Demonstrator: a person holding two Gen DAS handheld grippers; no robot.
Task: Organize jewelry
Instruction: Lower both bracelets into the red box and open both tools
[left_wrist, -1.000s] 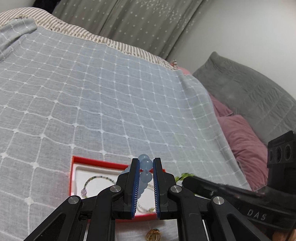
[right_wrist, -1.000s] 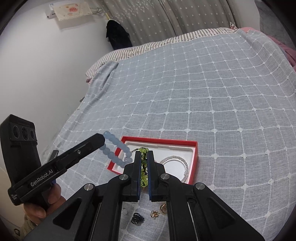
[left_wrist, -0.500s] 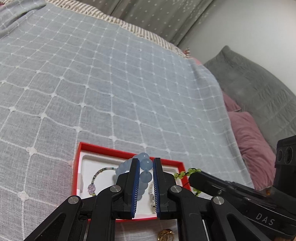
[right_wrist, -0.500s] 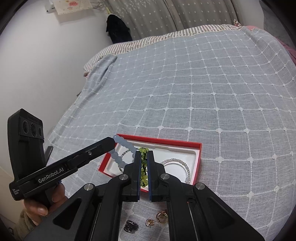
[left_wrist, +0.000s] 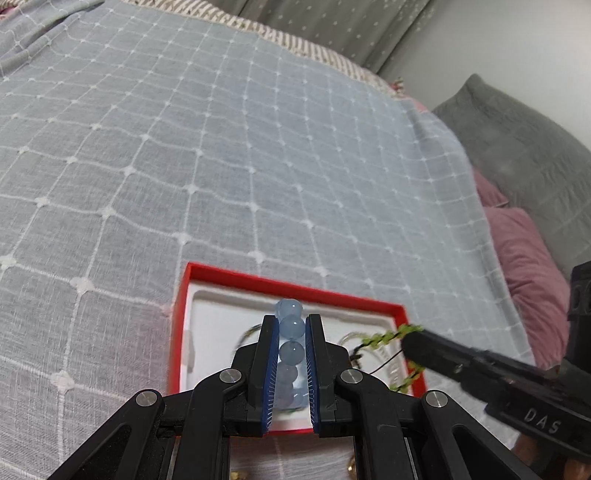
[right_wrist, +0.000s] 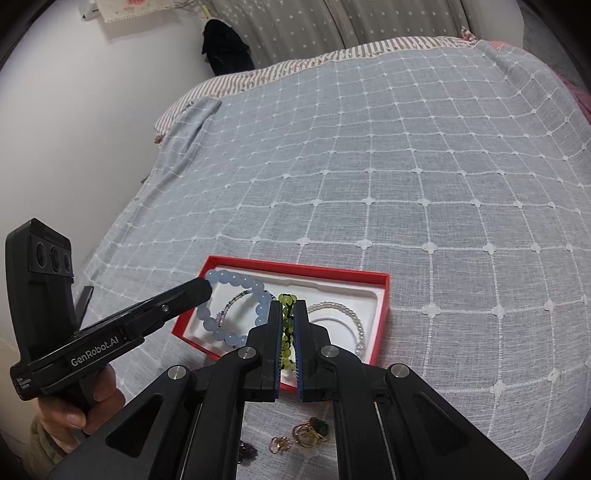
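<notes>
Hanging over the shallow red cardboard box with its white moulded insert (right_wrist: 382, 291), both grippers carry a bracelet each: the left gripper (left_wrist: 291, 345) has its blue-padded fingers pinched on a bracelet of large, pale blue translucent beads (right_wrist: 236, 280), whose loop droops down toward the box's left half, while the right gripper (right_wrist: 286, 332) is clamped on a string of small yellow-green beads with a thin dark cord (left_wrist: 388, 338), held above the middle of the box. Inside the insert already lie a thin bracelet of tiny mixed purple and green beads (right_wrist: 236, 301) on the left and a bracelet of small clear beads (right_wrist: 351, 314) on the right. The box rests on a grey bedspread with a white stitched grid (right_wrist: 406, 184), and a few gold rings and earrings (right_wrist: 306, 432) wait on the cloth just in front of it. The main risk looks to be tangling: if both bracelets are let go at once, the blue loop could settle across the thin bracelet and the green cord could snag on either neighbour. A release too near the rim could also send beads rolling over the low wall onto the soft, uneven cover.
</notes>
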